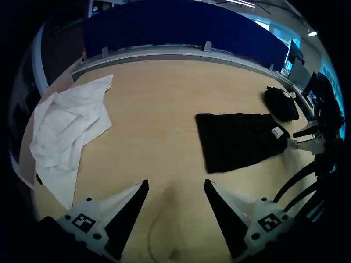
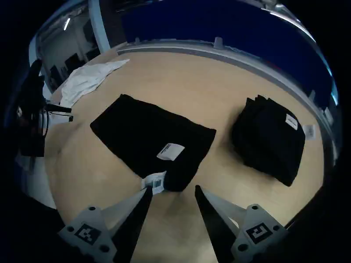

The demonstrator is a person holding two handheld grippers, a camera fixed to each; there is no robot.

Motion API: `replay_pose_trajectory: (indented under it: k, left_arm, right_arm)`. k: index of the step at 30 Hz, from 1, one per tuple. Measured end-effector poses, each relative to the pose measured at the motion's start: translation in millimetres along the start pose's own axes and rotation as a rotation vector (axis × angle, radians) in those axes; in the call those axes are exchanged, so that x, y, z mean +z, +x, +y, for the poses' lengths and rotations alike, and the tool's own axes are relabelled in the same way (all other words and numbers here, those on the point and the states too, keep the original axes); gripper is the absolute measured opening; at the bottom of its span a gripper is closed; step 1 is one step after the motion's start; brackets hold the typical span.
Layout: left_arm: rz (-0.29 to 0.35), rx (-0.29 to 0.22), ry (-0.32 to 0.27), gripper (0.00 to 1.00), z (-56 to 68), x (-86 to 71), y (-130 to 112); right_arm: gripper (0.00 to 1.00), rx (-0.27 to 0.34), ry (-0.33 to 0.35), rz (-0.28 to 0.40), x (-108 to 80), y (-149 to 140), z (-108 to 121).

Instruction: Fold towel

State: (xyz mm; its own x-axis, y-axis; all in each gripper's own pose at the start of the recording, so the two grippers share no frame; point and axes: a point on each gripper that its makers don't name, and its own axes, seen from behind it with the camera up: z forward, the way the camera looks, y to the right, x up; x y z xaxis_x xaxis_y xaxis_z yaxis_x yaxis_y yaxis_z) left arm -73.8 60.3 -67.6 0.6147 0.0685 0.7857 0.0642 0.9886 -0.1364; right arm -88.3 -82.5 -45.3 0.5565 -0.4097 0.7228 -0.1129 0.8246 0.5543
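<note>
A black towel (image 2: pixel 145 129) lies flat on the wooden table (image 2: pixel 210 87), folded into a rectangle, with a white label (image 2: pixel 170 151) on top and a tag (image 2: pixel 153 179) at its near corner. My right gripper (image 2: pixel 173 189) is open, its fingertips just short of that near corner. In the left gripper view the same towel (image 1: pixel 239 140) lies ahead and to the right. My left gripper (image 1: pixel 175 184) is open over bare table with nothing between its fingers. The right gripper (image 1: pixel 307 142) appears at the towel's far right edge.
A crumpled white cloth (image 1: pixel 70 127) lies at the table's left side. A stack of folded black towels (image 2: pixel 270 138) sits right of the flat towel. A blue partition (image 1: pixel 175 26) runs along the table's far edge. Office monitors (image 1: pixel 302 70) stand beyond.
</note>
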Motion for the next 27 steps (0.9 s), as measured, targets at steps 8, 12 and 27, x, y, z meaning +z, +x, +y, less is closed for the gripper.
replay_pose_trajectory:
  k: [8,12,27]
  left_arm:
    - [0.006,-0.011,0.001,0.94,0.0,-5.6,-1]
    - [0.002,-0.014,0.006,0.94,-2.0,-6.0,-4]
    - [-0.002,-0.029,0.022,0.94,-13.1,-5.9,-10]
  right_arm:
    - [0.75,-0.067,0.027,-0.024,4.2,-7,-5]
    - [0.74,-0.090,0.039,-0.031,9.9,-7,-7]
    - [0.25,-0.105,0.041,-0.073,18.9,-14,-8]
